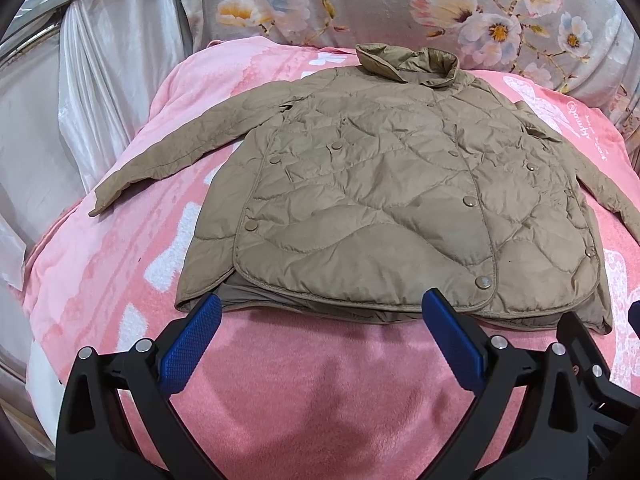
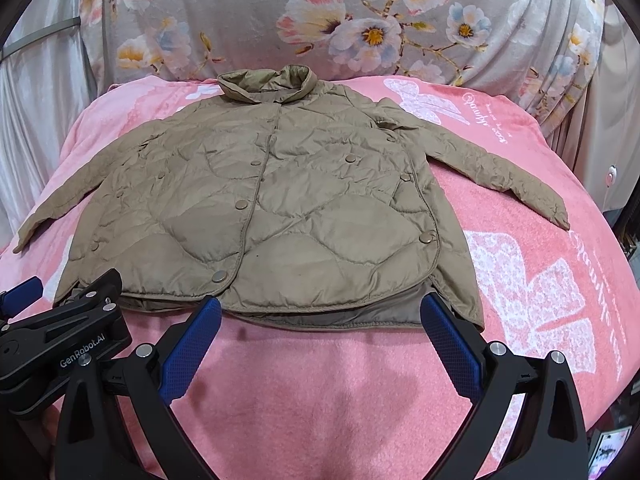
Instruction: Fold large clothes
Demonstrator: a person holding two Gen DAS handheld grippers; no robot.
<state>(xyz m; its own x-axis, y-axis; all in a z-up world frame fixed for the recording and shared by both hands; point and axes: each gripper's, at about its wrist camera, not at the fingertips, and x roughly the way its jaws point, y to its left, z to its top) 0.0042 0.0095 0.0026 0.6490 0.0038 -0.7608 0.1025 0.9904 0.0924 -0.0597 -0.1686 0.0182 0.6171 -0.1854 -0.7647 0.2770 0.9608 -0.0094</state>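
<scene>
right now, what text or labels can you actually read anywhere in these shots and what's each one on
"GenRobot.AI": white lettering on the black body of the left gripper, seen in the right wrist view.
White cursive script on the pink blanket: upside down and distorted, not readable.
Snap buttons on the jacket: any embossing is too small to read.

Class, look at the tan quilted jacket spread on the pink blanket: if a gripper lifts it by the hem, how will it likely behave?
The quilted jacket will probably flop and drape, since its sleeves lie limp and creased. Its puffy, thin-looking panels suggest it is light for its size. The faint sheen on the fabric hints it may slip between the blue pads.
</scene>
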